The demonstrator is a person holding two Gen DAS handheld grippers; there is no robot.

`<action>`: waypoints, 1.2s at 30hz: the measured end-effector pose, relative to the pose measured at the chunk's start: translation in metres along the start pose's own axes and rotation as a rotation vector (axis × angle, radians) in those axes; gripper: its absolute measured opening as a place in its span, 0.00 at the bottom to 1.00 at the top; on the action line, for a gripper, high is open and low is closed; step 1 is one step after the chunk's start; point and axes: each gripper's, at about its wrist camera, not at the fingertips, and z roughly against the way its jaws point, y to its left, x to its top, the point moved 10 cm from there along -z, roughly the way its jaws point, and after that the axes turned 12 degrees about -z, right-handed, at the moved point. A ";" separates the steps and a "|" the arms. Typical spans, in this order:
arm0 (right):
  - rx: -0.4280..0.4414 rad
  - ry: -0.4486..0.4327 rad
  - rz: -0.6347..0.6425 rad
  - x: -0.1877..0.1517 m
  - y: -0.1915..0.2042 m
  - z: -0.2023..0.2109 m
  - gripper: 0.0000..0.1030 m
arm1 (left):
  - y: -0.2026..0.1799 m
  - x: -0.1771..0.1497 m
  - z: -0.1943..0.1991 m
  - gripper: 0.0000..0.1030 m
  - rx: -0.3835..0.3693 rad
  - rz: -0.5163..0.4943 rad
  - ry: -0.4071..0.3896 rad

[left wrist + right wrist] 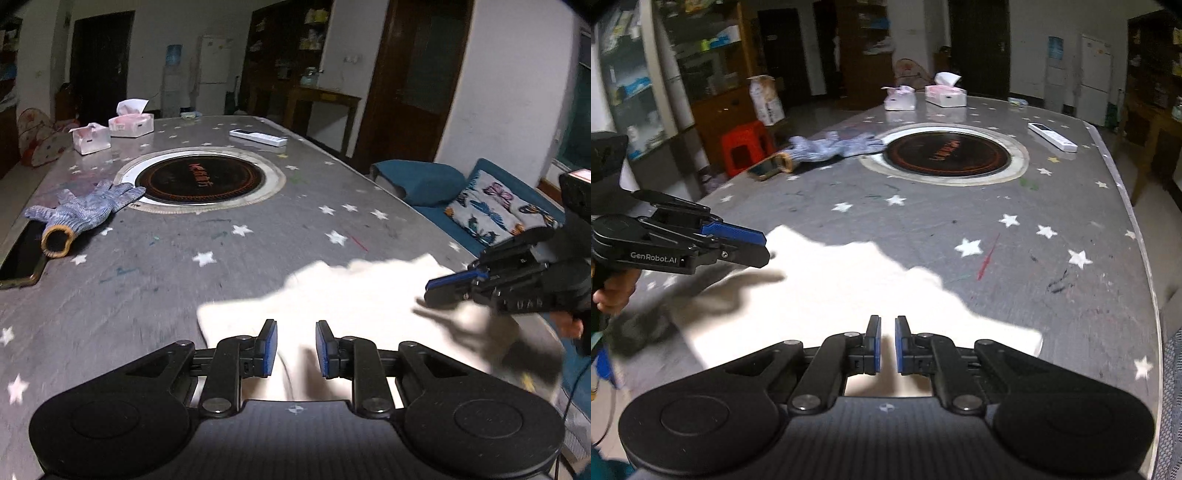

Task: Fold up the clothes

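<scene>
Hovering over white cloth (351, 295) on starred table (184, 277): left gripper (295, 347) narrowly parted, right gripper (887, 345) nearly closed, both empty; tissue boxes (131, 123) hold tissues.

White lettering reading "GenRobot.AI" stands on the side of the black two-finger left gripper with blue pads (753, 247), seen in the right wrist view near its hinge. In the left wrist view, the black right gripper with blue pads (439, 286) carries pale letters on its side, too blurred to read with certainty. The round black glass cooktop with an orange ring (199, 179), set into the grey star-patterned table (258, 236), bears orange characters across its middle; they cannot be made out in either view. The two pink-and-white tissue boxes (131, 123) show small dark marks, also unreadable.
</scene>
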 end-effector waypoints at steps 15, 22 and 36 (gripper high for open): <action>-0.008 0.018 -0.096 -0.048 -0.021 0.031 0.11 | 0.008 -0.031 0.025 0.21 -0.007 0.118 0.004; -0.009 0.016 -0.080 -0.048 -0.018 0.028 0.14 | 0.028 -0.036 0.006 0.19 0.002 0.230 0.054; -0.023 0.016 -0.056 -0.050 -0.017 0.027 0.15 | 0.031 -0.027 0.002 0.04 0.172 0.114 0.072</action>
